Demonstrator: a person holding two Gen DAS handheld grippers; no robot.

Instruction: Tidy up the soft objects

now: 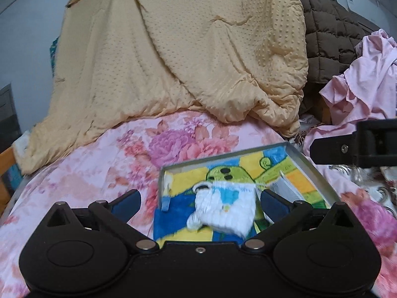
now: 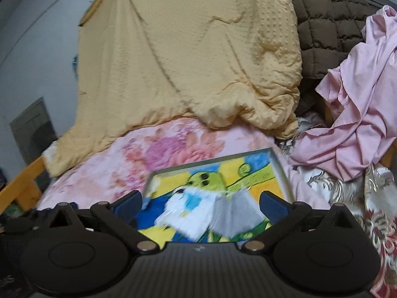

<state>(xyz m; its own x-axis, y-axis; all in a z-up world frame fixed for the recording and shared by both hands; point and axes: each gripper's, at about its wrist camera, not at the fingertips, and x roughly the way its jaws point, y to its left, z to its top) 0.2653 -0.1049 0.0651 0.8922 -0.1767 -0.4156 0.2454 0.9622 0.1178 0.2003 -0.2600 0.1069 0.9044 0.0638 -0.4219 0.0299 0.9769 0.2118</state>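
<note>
Each fisheye camera sits just behind its own hand-held gripper, looking forward and slightly downward along the fingers across the bed. Both views, close over the shallow tray, share it, the yellow quilt behind and the pink cloth at right.

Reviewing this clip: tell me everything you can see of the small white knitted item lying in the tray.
The white knitted item is a small soft piece, ribbed or chunky in texture, with a light blue patch near its middle and a dark-edged opening at its upper left. It lies crumpled and loose on the colourful towel inside the shallow grey tray, partly covering the green cartoon figure. A grey-white folded paper sits at its right. Neither gripper touches it; it shows between open jaws. What garment it is I cannot tell.
</note>
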